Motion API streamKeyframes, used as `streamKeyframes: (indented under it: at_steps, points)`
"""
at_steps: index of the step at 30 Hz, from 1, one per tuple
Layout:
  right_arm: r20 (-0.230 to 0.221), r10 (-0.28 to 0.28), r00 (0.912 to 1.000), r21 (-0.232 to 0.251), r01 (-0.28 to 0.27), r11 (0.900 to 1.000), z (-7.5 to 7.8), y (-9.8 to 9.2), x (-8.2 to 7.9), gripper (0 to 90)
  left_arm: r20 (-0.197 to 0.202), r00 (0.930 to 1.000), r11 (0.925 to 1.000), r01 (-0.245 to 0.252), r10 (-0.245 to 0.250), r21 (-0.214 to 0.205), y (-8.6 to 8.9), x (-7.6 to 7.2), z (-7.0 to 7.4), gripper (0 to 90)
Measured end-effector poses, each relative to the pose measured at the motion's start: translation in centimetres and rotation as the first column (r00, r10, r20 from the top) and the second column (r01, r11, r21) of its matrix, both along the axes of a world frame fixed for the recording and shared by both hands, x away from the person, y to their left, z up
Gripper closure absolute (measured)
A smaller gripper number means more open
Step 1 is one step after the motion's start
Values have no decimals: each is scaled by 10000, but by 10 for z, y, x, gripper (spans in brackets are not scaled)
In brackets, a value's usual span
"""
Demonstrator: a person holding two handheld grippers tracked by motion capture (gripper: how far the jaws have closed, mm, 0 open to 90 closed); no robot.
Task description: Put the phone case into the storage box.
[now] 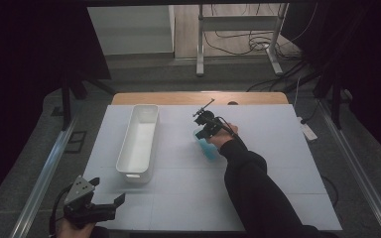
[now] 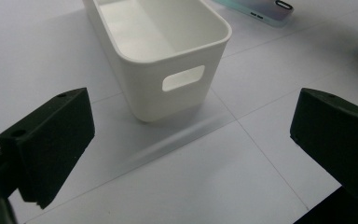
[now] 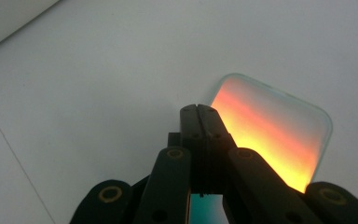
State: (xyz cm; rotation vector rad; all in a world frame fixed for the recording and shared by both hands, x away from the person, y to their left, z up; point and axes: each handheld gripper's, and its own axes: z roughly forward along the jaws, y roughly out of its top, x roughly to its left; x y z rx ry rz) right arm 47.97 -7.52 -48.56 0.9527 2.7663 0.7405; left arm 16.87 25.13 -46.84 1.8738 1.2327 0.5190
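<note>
The long white plastic bin (image 2: 168, 51) looks smooth and faintly glossy — the flat teal-edged phone (image 3: 279, 135) mirror-glossy — on a matt white tabletop (image 1: 258, 198).

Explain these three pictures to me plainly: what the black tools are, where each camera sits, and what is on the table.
A person holds a hand-operated gripper in each hand. One picture looks down from above the table; the other two come from cameras riding on the grippers. On the white table stand a long white bin, which looks empty, and a flat phone-like slab with a shiny, colour-shifting face. The left gripper waits open near the table's front edge, facing the bin's handle end. The right gripper has its jaws shut, tips over the slab's edge; whether they pinch it is unclear.
</note>
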Motion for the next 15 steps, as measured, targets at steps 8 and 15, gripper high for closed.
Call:
streamKeyframes:
  at_steps: [8, 15]
  points:
    - [-57, 72, 10000, -203, -74, 9998, -8, 10, 8, 893, -19, 10000, 10000, 8, -8, -6, 0, 0, 0, 5]
    - [-161, 96, 9998, -251, -100, 9996, -15, 16, 13, 893, -27, 10000, 10000, 17, -17, 14, 0, 0, 0, 5]
